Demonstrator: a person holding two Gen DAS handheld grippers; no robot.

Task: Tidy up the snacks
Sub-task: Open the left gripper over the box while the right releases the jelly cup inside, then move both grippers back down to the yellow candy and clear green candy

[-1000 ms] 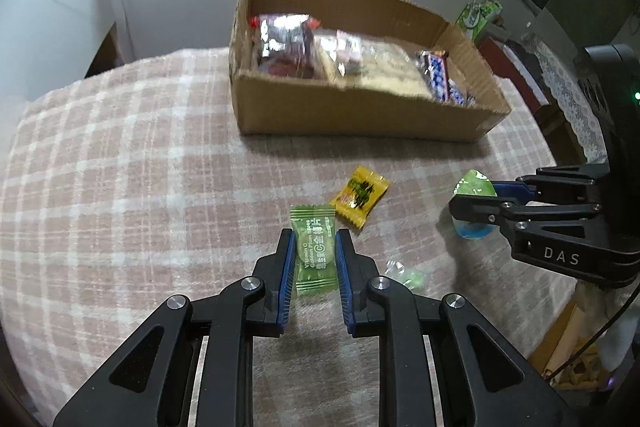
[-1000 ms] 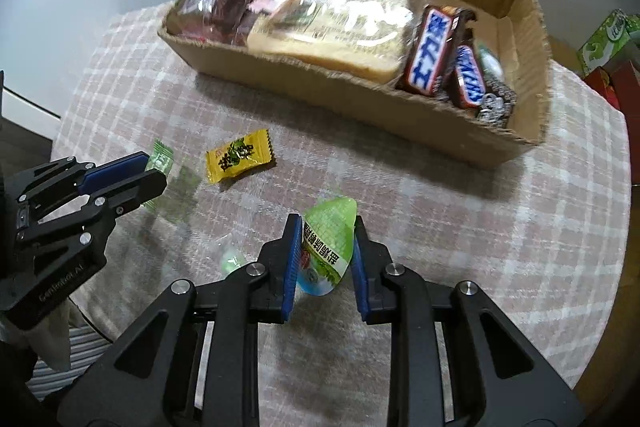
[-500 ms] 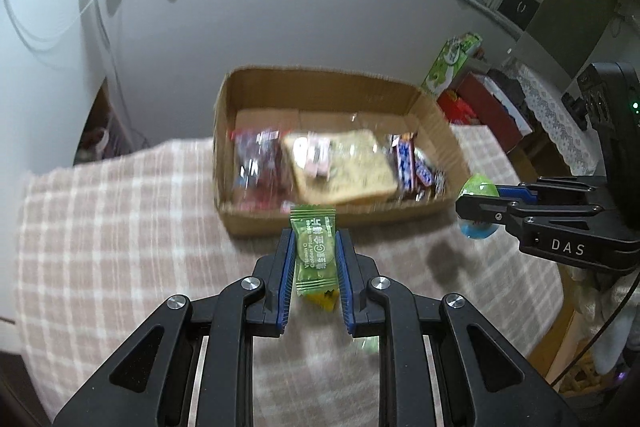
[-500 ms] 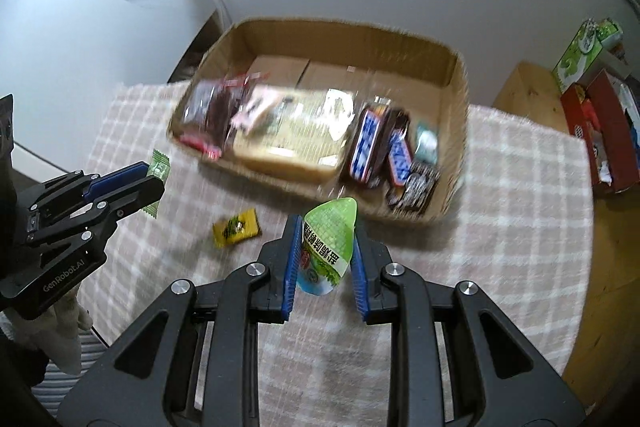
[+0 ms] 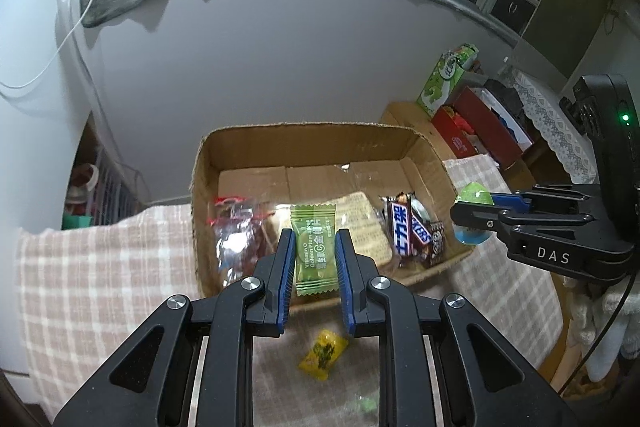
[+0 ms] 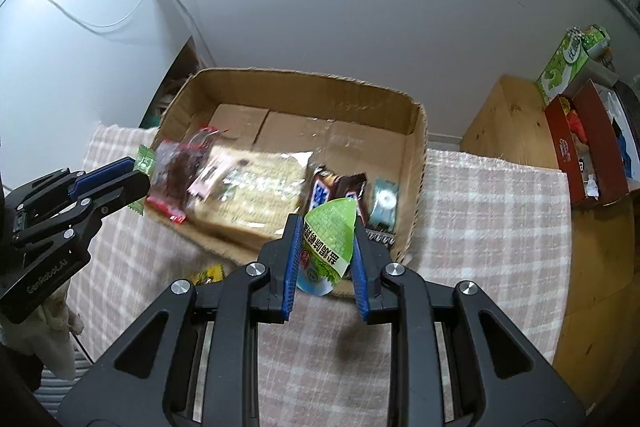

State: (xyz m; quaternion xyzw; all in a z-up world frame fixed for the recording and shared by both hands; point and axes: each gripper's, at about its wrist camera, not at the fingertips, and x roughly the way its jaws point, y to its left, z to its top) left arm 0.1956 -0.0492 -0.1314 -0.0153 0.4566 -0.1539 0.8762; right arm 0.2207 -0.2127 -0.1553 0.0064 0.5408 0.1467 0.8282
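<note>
My left gripper point(image 5: 314, 241) is shut on a green candy packet point(image 5: 313, 251), held in the air over the near wall of the cardboard box point(image 5: 304, 135). My right gripper point(image 6: 325, 227) is shut on a green-lidded jelly cup point(image 6: 326, 247), raised near the box's front right corner point(image 6: 414, 219). The box holds a red-sealed snack bag point(image 5: 236, 239), a bread pack point(image 6: 256, 187) and chocolate bars point(image 5: 404, 231). A yellow candy point(image 5: 323, 355) lies on the checked cloth point(image 5: 100, 279) below my left gripper. Each gripper appears in the other's view: the right gripper point(image 5: 466, 215), the left gripper point(image 6: 138, 173).
A pale green wrapper point(image 5: 366, 403) lies on the cloth near the yellow candy. A red box point(image 6: 580, 151) and a green carton point(image 6: 568, 67) stand to the right beyond the table. A grey wall point(image 5: 280, 47) rises behind the box. The table edge point(image 6: 560, 267) drops off at right.
Both grippers have risen from the cloth and come toward the box, each keeping its snack. The yellow candy has dropped from the middle of the left view to its bottom.
</note>
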